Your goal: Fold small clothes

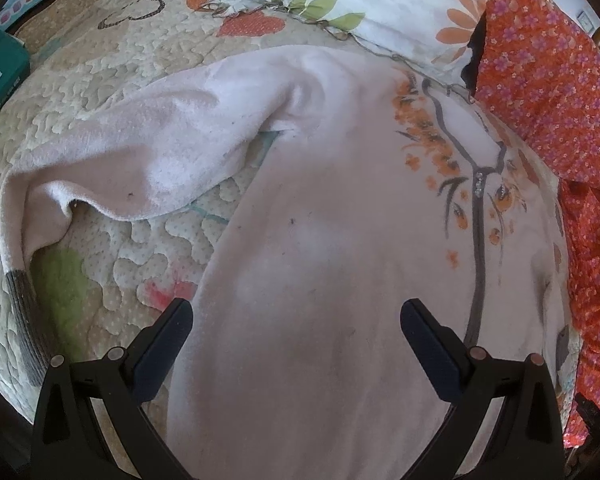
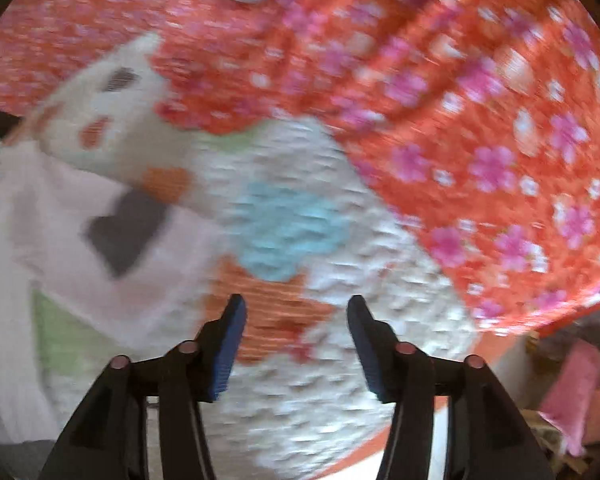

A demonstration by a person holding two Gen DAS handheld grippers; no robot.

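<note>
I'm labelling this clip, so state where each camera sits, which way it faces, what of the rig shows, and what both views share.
Left wrist: on the left gripper, looking down on the pale pink sweater spread over the quilt; both open fingers show.
Right wrist: on the right gripper, blurred, facing the quilt and red floral fabric; open fingers show.
Shared: quilt, sweater, red floral fabric.

Pale pink sweater (image 1: 320, 240): soft, fuzzy matt knit with a ribbed grey cuff (image 1: 24, 312) and small shiny studs (image 1: 479, 184) on the printed front. Quilt (image 1: 100, 92): stitched, puckered matt cotton. Red floral cloth (image 2: 480, 120): thin woven fabric, matt. Left gripper (image 1: 296, 340): matt black plastic; finger pads (image 1: 432, 348) dark blue, finely textured.
</note>
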